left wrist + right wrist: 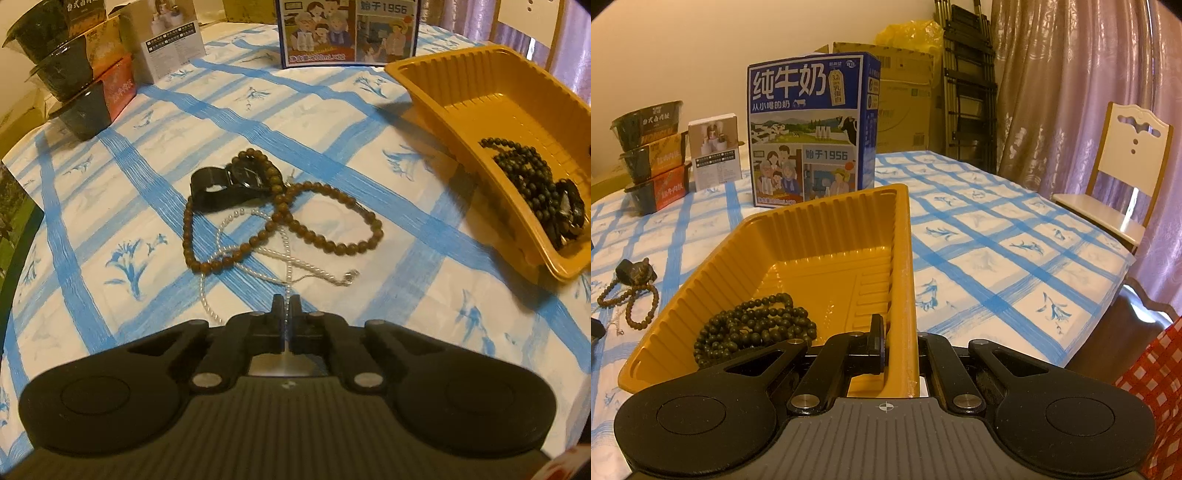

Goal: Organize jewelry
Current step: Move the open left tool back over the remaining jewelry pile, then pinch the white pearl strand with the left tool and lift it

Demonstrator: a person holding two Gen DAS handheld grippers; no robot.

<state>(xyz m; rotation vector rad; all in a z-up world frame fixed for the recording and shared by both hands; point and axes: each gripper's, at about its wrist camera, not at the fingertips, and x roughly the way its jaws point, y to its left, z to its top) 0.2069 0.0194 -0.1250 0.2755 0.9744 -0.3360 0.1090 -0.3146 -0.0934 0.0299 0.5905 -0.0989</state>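
Left gripper [286, 301]: we see its jaws drawn together on the thin white pearl strand [284, 254], at the strand's near end.
Right gripper [899, 332]: we see its jaws clamped on the near right wall of the yellow tray [757, 254], which sits tilted.
Jewelry on the counter [406, 295]: a brown bead necklace [295, 218] loops over the pearl strand; a black watch [225, 184] touches its far end.
In the tray: dark bead strands [757, 325] lie heaped at the near end.
Far side: we note a blue milk carton [809, 133] upright behind the tray and stacked food bowls [653, 155] at far left.
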